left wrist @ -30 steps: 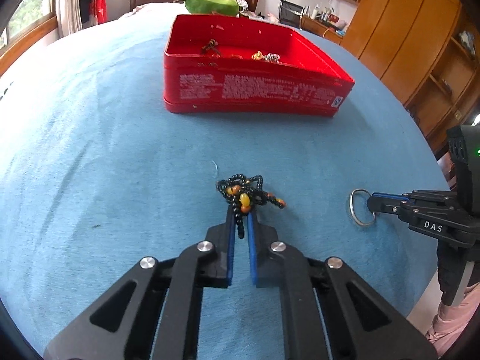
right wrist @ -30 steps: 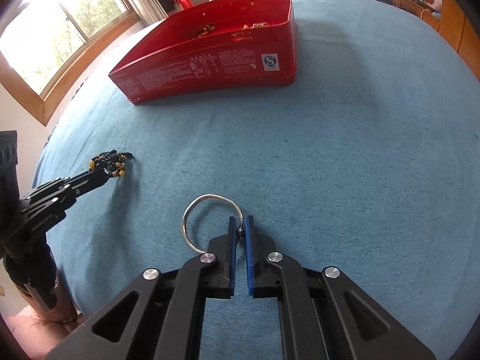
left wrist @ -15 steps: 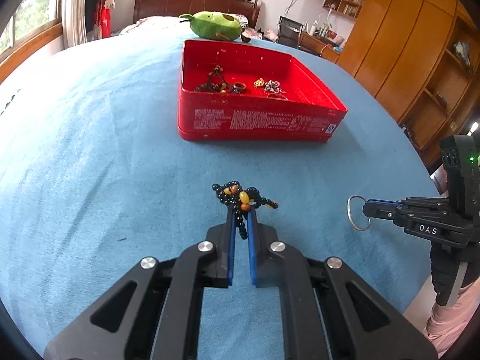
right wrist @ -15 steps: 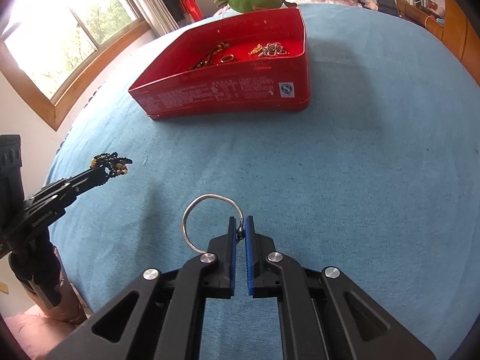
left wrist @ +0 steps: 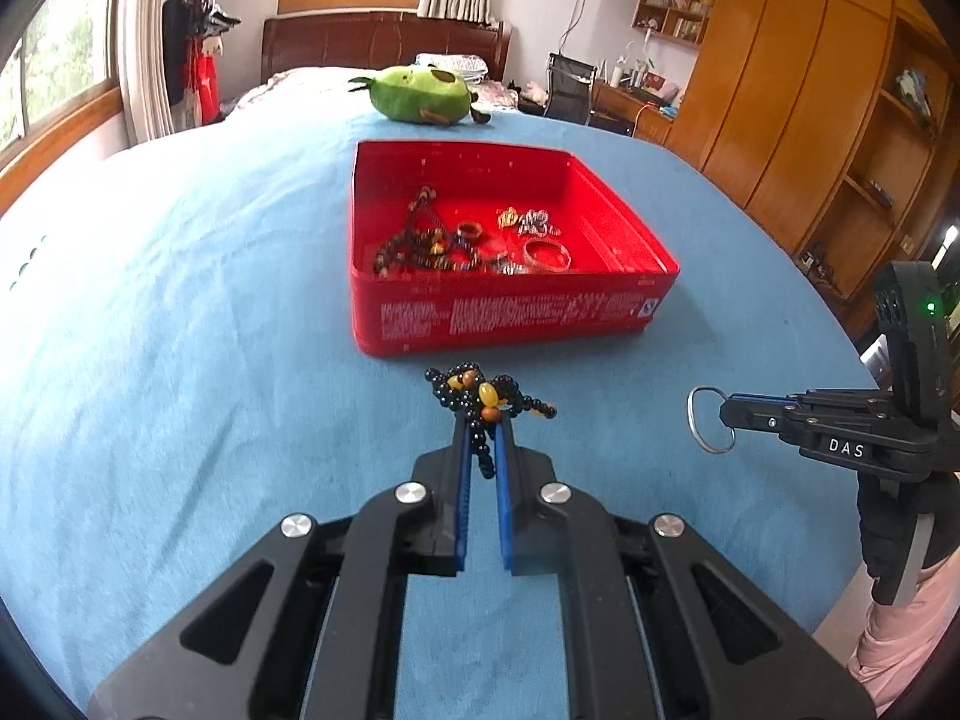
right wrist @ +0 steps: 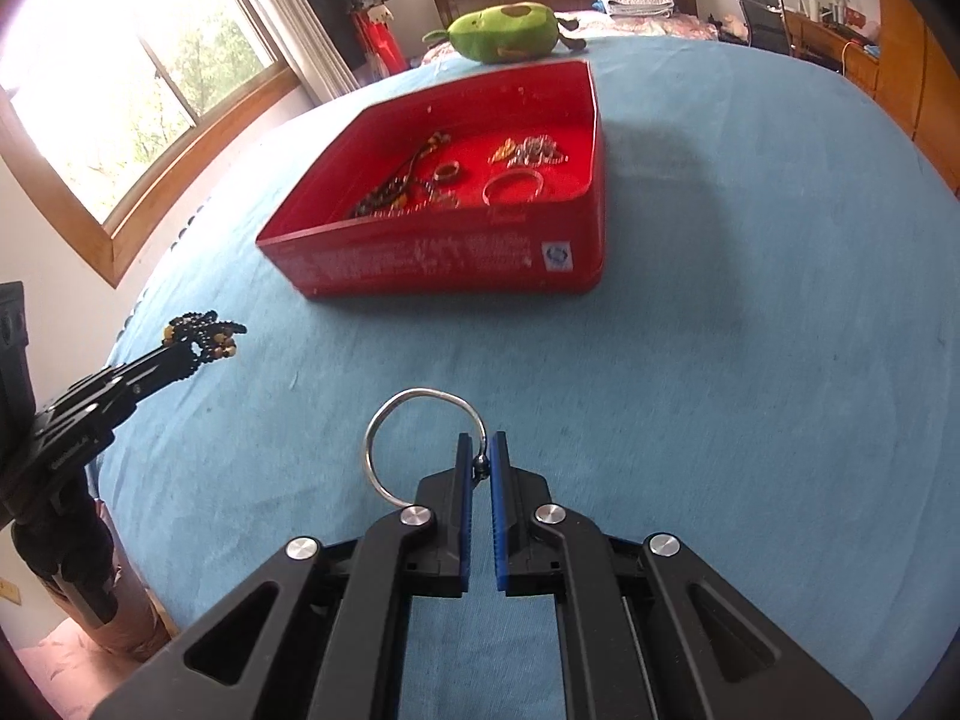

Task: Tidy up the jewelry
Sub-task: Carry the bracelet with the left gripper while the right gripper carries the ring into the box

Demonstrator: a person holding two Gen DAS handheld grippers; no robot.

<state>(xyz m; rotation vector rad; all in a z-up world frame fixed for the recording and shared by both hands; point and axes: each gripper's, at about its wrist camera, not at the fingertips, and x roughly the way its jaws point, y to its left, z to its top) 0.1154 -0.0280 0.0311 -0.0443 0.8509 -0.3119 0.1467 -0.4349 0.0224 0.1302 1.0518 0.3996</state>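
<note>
My left gripper [left wrist: 482, 427] is shut on a black bead bracelet [left wrist: 480, 396] with yellow and orange beads, held above the blue cloth short of the red tin [left wrist: 510, 315]. It also shows in the right wrist view [right wrist: 204, 333]. My right gripper [right wrist: 481, 450] is shut on a silver bangle [right wrist: 384, 420], also held above the cloth. It shows in the left wrist view [left wrist: 708, 420] too. The red tin [right wrist: 444, 267] is open and holds several bracelets and rings.
A green plush toy [left wrist: 417, 93] lies behind the tin. A blue cloth [left wrist: 180, 330] covers the round table. A bed, a window and wooden wardrobes stand beyond the table's edge.
Both grippers have risen off the cloth with their pieces and tilted, so the tin's inside has come into view. Both stay shut.
</note>
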